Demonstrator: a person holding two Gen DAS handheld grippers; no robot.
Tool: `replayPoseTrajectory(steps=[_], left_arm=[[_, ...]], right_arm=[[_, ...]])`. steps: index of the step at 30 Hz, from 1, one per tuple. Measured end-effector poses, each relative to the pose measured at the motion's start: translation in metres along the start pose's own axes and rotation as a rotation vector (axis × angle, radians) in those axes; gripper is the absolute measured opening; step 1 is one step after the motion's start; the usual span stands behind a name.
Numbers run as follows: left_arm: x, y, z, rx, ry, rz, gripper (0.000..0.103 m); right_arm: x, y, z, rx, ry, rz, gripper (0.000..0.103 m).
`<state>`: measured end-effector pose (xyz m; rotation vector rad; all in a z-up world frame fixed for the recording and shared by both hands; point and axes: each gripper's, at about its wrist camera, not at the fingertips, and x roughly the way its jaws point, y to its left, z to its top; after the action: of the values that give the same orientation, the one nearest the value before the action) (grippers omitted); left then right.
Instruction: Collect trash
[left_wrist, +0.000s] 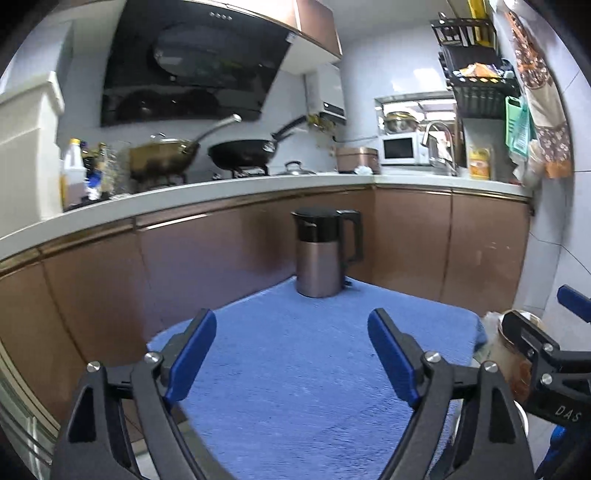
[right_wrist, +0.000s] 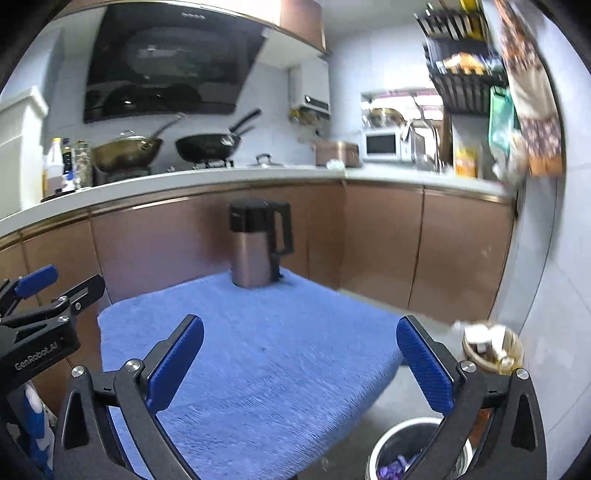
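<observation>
The right gripper (right_wrist: 300, 334) is wide open over the blue worktop (right_wrist: 258, 354). A kettle (right_wrist: 255, 243) stands at the far end. A bin (right_wrist: 406, 452) sits below.

trash bin (right_wrist: 388, 448): round, metallic rim, upright on floor, 5 o'clock | contents: purple scraps (right_wrist: 393, 470) inside | partly hidden by gripper
</observation>
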<state>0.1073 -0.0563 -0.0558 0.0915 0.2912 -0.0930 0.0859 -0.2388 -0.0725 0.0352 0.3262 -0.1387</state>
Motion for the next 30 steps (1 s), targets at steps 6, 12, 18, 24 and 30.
replayPoseTrajectory(steps=[6, 12, 18, 24, 30], left_arm=[[-0.018, 0.017, 0.001, -0.033, -0.019, 0.02, 0.084], [-0.031, 0.022, 0.004, -0.059, -0.053, 0.036, 0.084], [-0.039, 0.024, 0.007, -0.066, -0.082, 0.049, 0.084], [-0.04, 0.031, 0.007, -0.083, -0.082, 0.059, 0.084], [-0.04, 0.038, 0.007, -0.111, -0.08, 0.077, 0.084]], right_arm=[[-0.011, 0.012, 0.003, -0.005, -0.033, -0.014, 0.103], [-0.019, 0.005, 0.002, 0.026, -0.043, -0.02, 0.103], [-0.027, -0.001, 0.005, 0.048, -0.068, -0.042, 0.103], [-0.033, -0.004, 0.006, 0.07, -0.093, -0.084, 0.103], [-0.036, -0.01, 0.008, 0.092, -0.105, -0.103, 0.103]])
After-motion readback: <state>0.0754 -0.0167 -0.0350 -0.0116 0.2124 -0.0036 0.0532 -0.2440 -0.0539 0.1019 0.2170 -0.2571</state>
